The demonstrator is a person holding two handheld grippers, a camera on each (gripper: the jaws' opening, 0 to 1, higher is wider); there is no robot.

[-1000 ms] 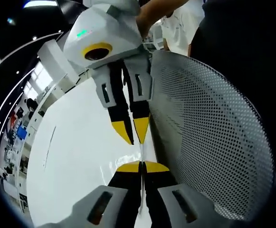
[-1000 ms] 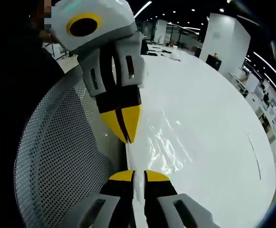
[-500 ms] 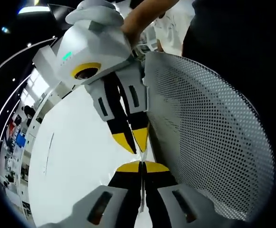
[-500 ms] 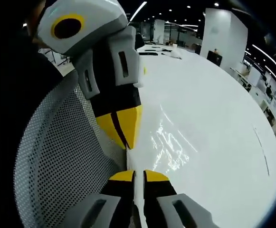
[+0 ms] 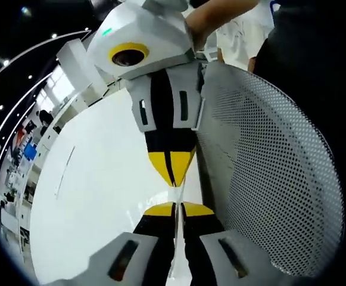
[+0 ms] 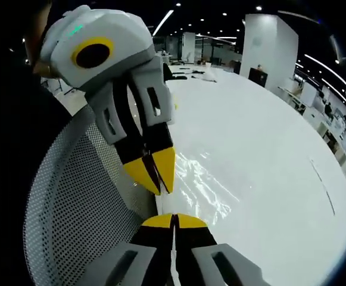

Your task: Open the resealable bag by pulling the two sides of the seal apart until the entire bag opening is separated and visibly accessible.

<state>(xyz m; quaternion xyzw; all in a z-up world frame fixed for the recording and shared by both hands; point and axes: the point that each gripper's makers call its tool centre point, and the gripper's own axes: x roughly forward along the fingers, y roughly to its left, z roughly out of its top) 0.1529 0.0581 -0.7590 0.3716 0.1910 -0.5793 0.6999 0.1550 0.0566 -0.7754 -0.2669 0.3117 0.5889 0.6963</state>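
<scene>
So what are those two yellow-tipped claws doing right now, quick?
Left hand-held gripper: shut on the clear bag, at its top edge.
Right hand-held gripper: shut on the same bag edge, facing the left one.

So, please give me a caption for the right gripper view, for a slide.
Both grippers, right and left, pinch a clear bag above a white table, beside a mesh chair back.

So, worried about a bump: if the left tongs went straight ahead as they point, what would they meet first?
Probably the right tongs, tip to tip just ahead of the left tongs, with the clear bag pinched in both.
</scene>
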